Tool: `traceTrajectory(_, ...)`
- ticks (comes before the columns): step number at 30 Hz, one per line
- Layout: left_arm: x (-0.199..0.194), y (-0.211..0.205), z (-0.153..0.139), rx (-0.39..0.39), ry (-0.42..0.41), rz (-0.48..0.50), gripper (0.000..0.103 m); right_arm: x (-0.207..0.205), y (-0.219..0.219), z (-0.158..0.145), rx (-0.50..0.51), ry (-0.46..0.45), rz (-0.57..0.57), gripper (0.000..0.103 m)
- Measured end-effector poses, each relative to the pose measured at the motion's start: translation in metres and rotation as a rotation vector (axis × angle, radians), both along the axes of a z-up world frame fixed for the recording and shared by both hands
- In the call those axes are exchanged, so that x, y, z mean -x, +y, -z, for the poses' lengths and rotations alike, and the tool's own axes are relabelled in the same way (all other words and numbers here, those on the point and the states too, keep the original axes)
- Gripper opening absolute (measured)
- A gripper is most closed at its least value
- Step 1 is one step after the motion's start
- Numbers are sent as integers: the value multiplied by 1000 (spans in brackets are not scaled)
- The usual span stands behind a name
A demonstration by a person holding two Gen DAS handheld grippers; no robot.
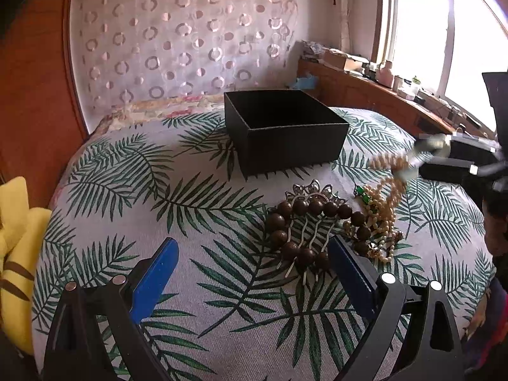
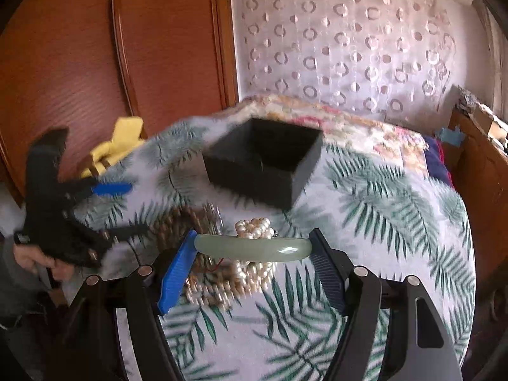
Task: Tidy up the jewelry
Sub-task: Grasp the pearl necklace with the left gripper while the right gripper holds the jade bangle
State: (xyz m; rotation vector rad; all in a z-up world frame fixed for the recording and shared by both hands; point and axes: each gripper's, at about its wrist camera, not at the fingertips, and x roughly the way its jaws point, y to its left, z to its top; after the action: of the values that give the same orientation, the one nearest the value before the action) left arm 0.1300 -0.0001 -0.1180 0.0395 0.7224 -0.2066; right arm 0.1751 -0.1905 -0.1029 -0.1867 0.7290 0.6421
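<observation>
On the bed, over a woven grey bedspread printed with green palm fronds (image 1: 104, 171), I see an open square black box (image 1: 285, 133) with matte, finely ribbed walls, nothing visible inside it from either camera. Just in front of it lies the jewelry heap: a bracelet of round dark-brown wooden beads (image 1: 312, 231) draped across a silver metal hair comb with wavy prongs and a filigree crest (image 1: 309, 212), touching a tangle of small cream pearl strands (image 1: 382, 219) with a green faceted stone (image 1: 360, 190) at its edge. My left gripper (image 1: 252, 273) hovers near the beads with its blue ribbed pads (image 1: 155, 279) spread wide and nothing between them. My right gripper (image 2: 252, 262) is clamped across a smooth, pale green jade-like bangle (image 2: 254, 248), the polished curve spanning from one pad to the other; pearl strands (image 2: 254, 227) show behind and below it, and I cannot tell whether they hang from the bangle. From the left camera the bangle (image 1: 431, 146) appears blurred, raised to the right of the box. I can read no writing or labels anywhere. A yellow plush fabric (image 1: 16, 238) lies at the bed's left edge.
</observation>
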Motion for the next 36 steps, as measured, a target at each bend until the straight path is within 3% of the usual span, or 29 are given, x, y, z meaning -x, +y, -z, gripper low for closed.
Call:
traceTrajectory(8,-3,-25,-14,39,1,86,91,17,-23,27,35,40,33,74)
traceTrajectory(15,-13,-66,-23,88,37,212,72,38,-40,32,51,35,48,74)
traceTrajectory(22,-39,-111,-6,150,161,331,40,41,-45,47,59,47,56,74)
traceTrajectory(26,-52,-122,1,186,211,359,36,41,-48,47,41,52,60,74)
traceTrajectory(30,-62,-130,4,237,250,392,25,41,-48,47,41,49,59,74)
traceTrajectory(36,-71,-140,12,252,297,425,23,41,-47,47,45,46,59,74)
